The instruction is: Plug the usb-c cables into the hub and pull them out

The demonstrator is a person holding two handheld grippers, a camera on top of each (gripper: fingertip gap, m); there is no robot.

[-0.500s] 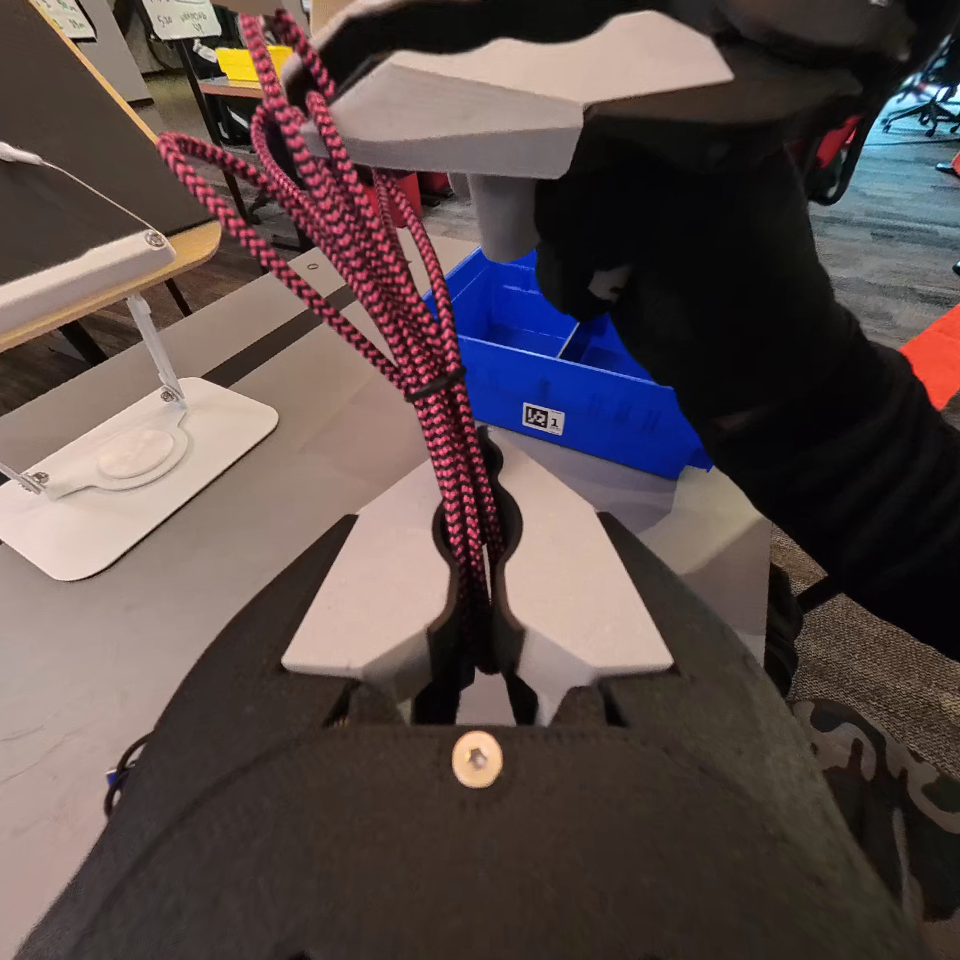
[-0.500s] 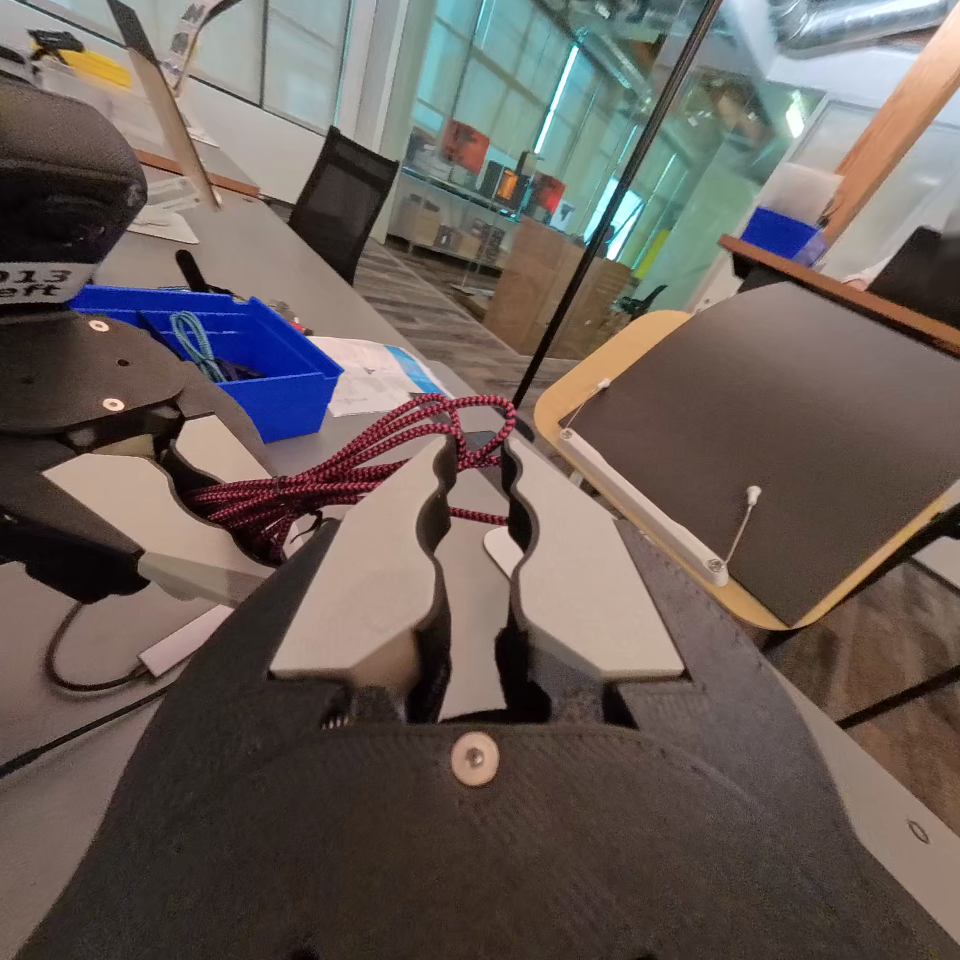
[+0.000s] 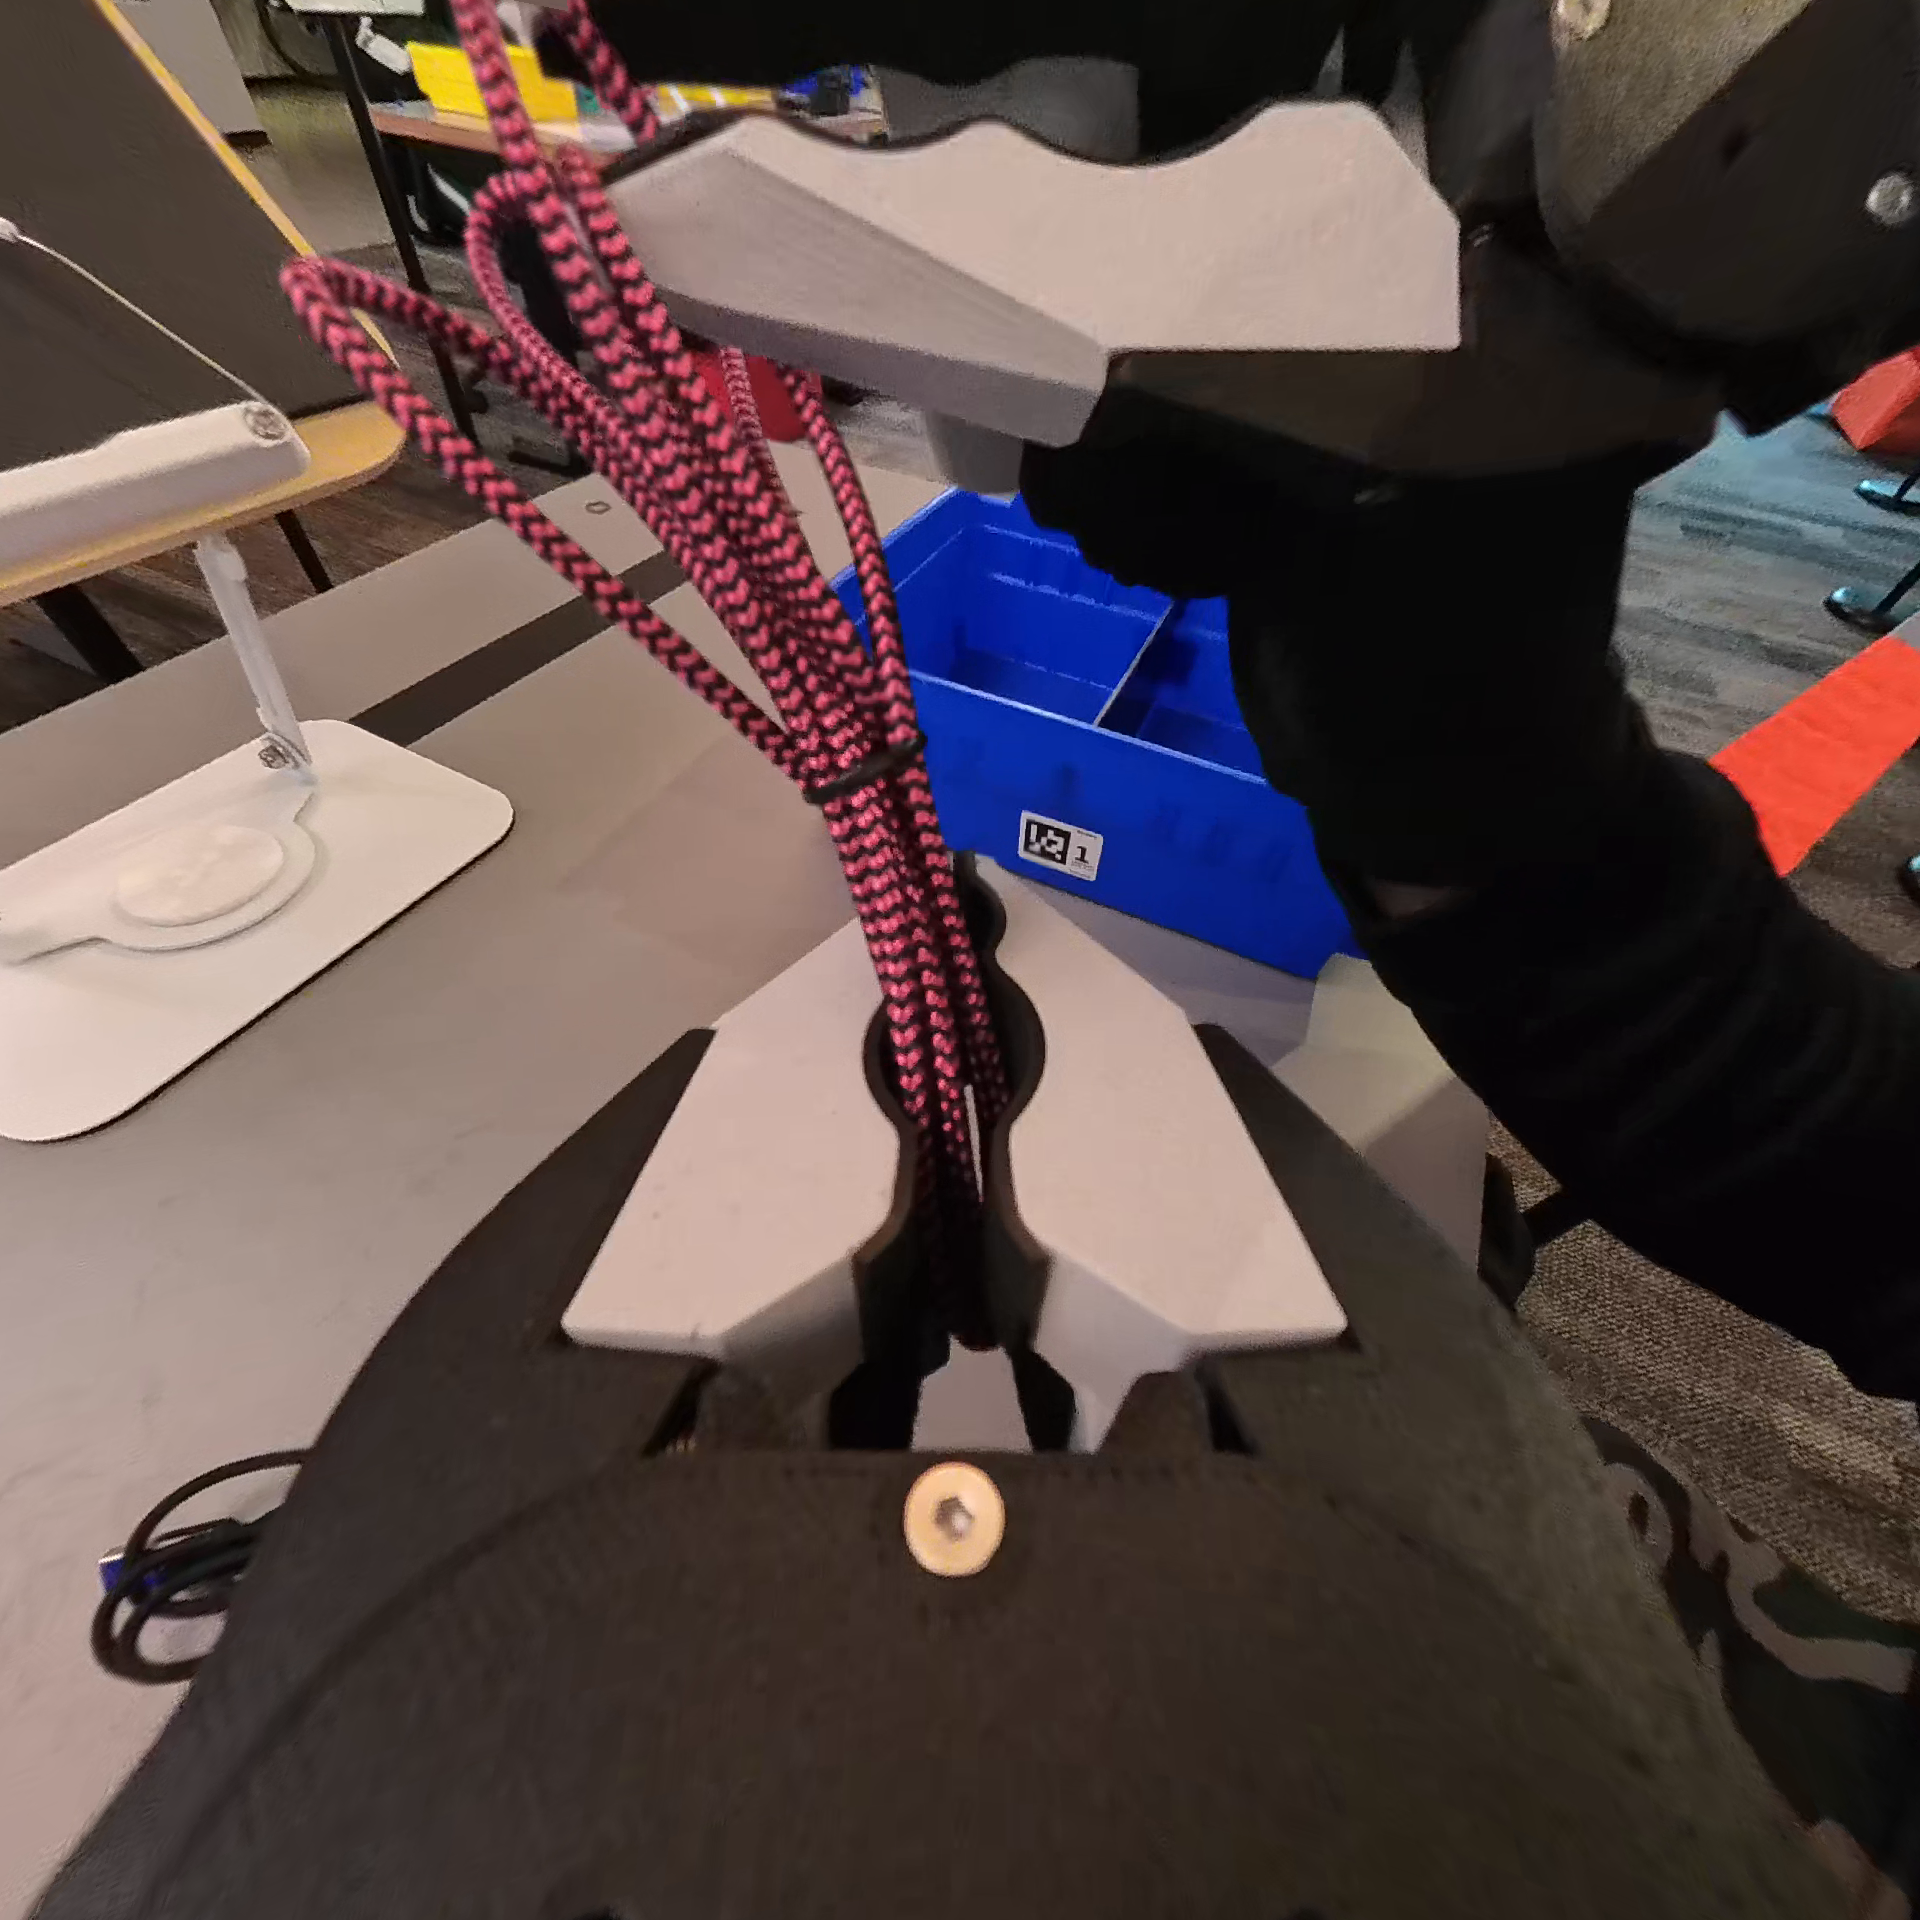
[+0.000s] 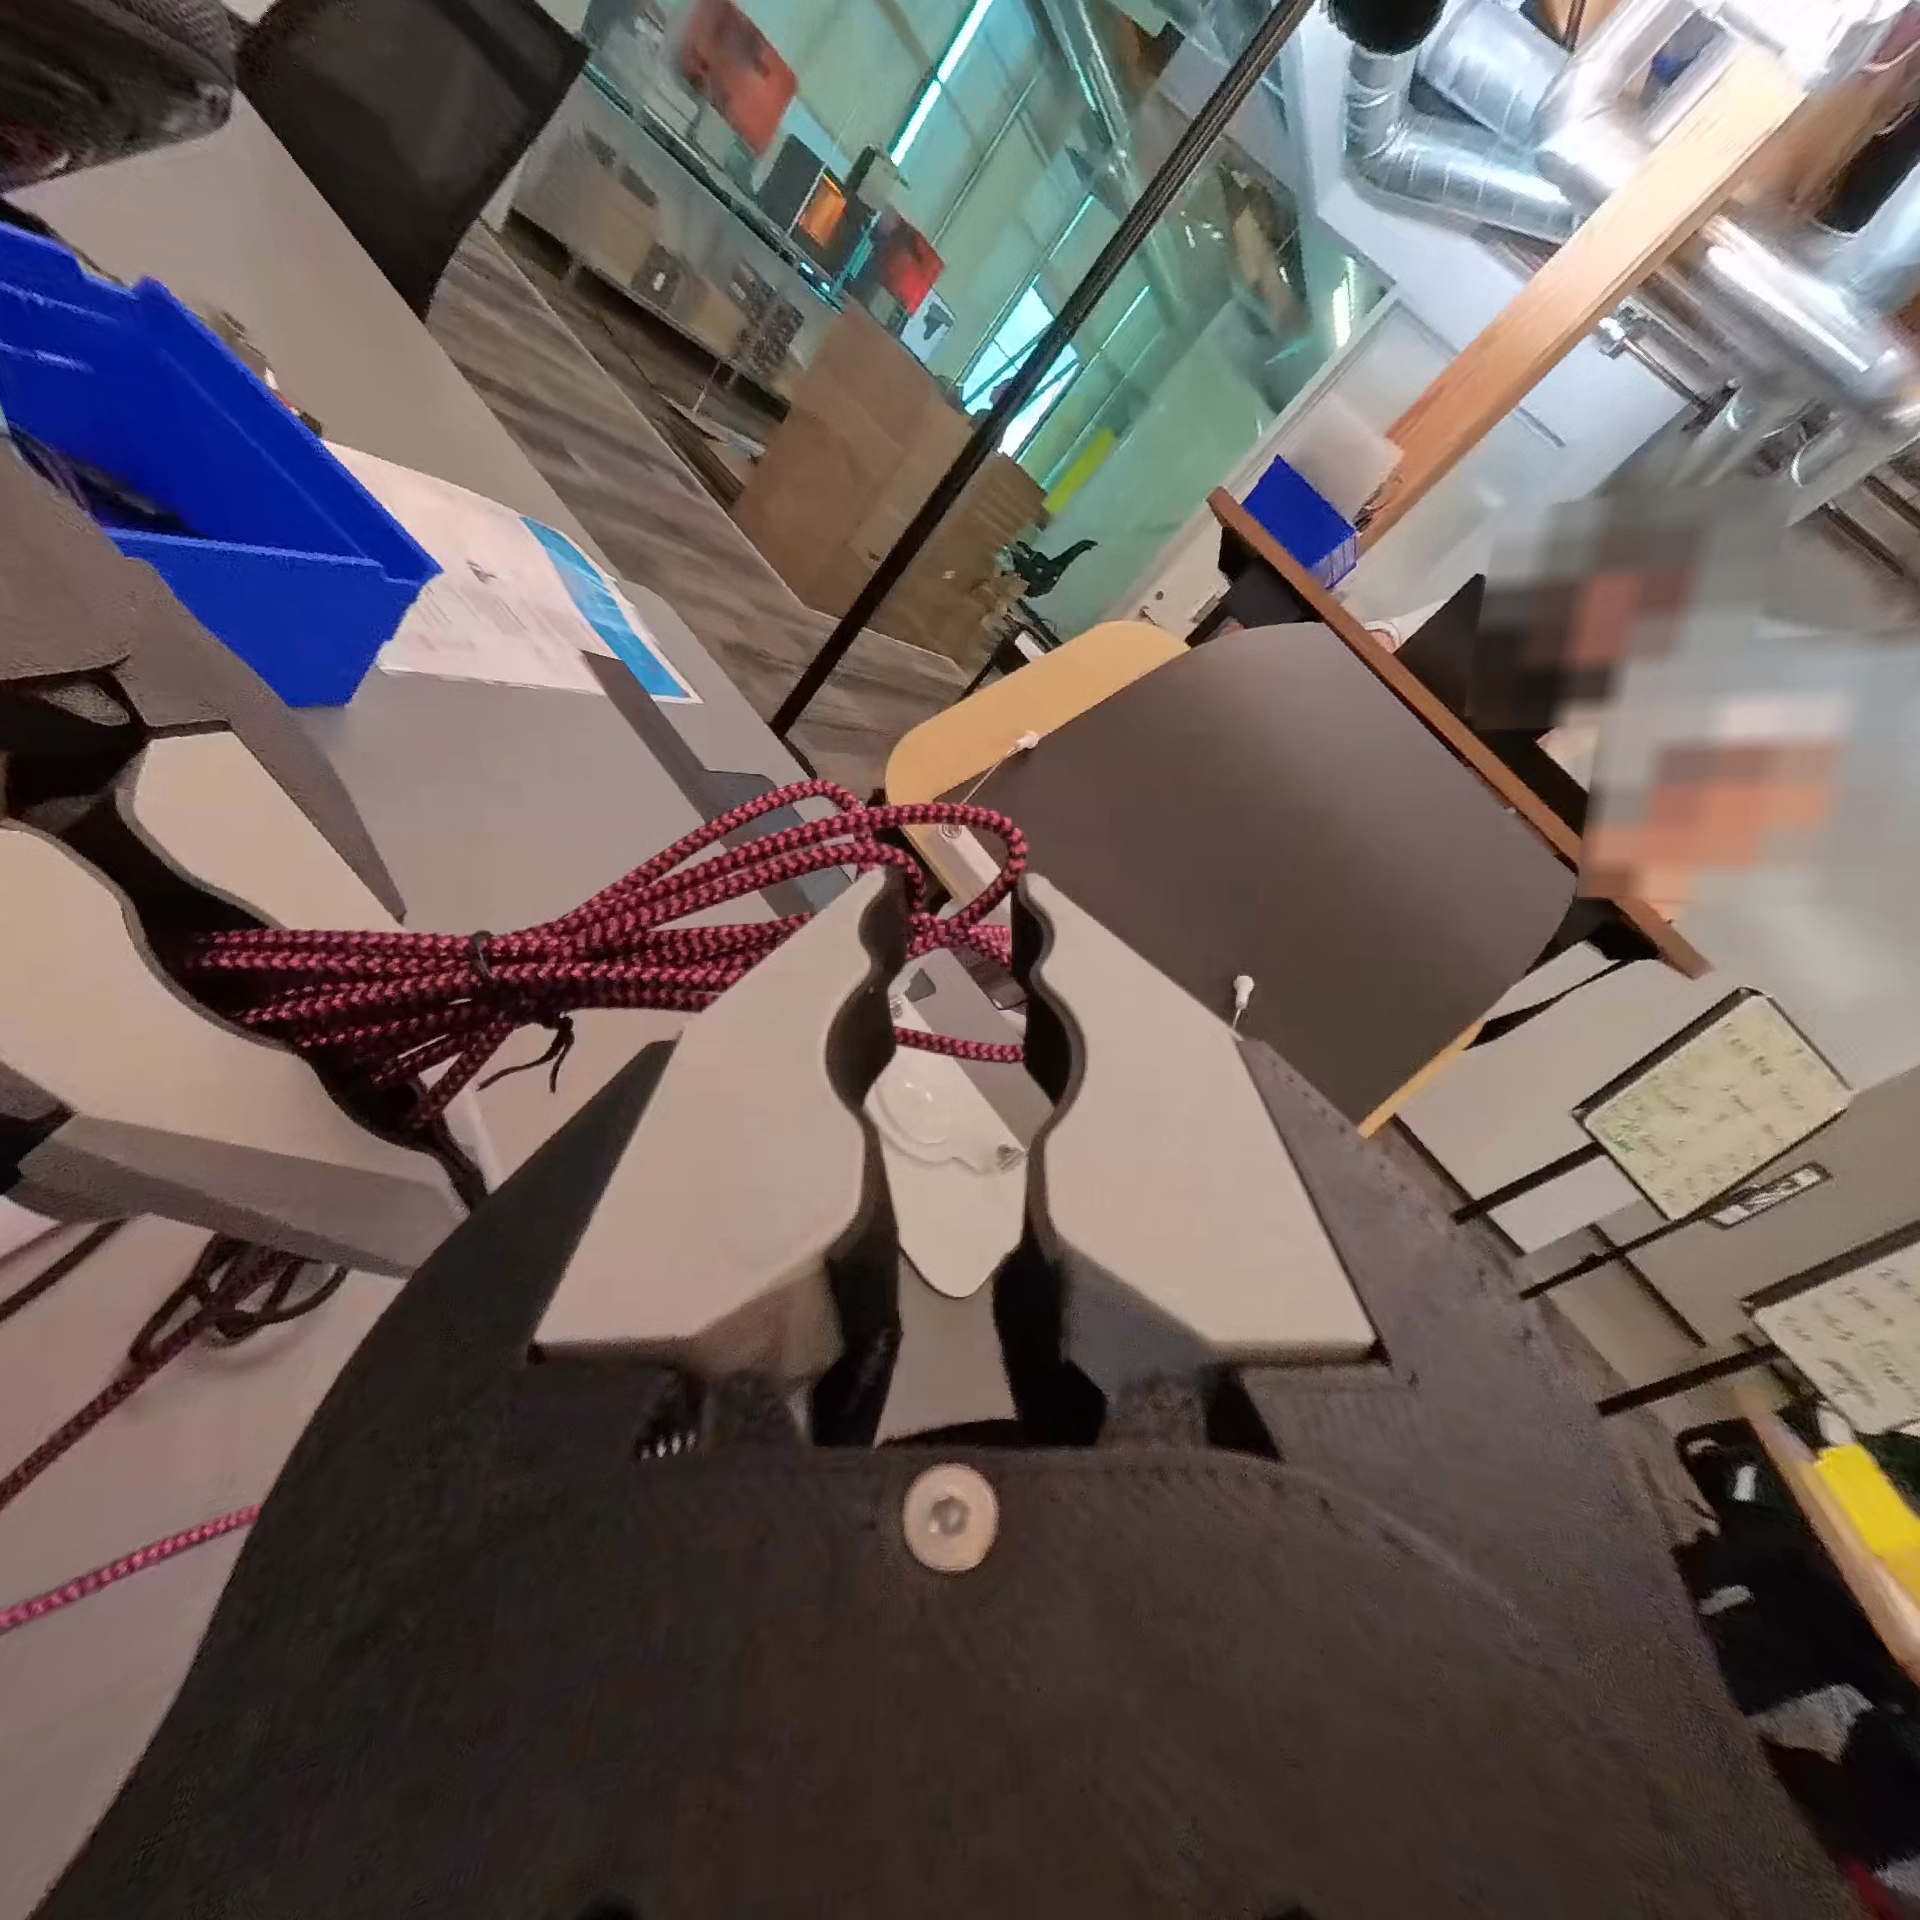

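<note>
Your left claw point(image 3: 951, 935) sits at the centre of the left wrist view, its grey fingers point(image 3: 1143, 1164) closed narrow around the bundled pink-and-black braided cable point(image 3: 914, 997), which runs between them and rises toward the upper left of the frame. A thin black tie point(image 3: 862, 774) cinches the bundle just above the fingertips. Above that the loops fan out and pass beside your right claw point(image 3: 665, 114), which enters from the top right of that frame, held by a black-gloved hand point(image 3: 1351, 582).

In the right wrist view your right claw point(image 4: 956, 894) stands at centre with a narrow gap between its fingers point(image 4: 1164, 1143). The cable point(image 4: 644, 935) loops cross just at and behind the fingertips, and one strand passes across the gap lower down; you cannot tell from here whether the fingers pinch any strand. The bundle stretches left to your left claw point(image 4: 156, 935) at the left edge.

The blue bin point(image 3: 1091, 748) lies behind the cable, right of centre in the left view; its visible divided compartments look bare. It rests on the grey table point(image 3: 468, 1091). At the lower left a coiled black cable point(image 3: 166, 1600) with a blue plug lies on the table. At the left stands a white stand point(image 3: 229, 883) carrying a tilted dark board point(image 4: 1299, 852).
</note>
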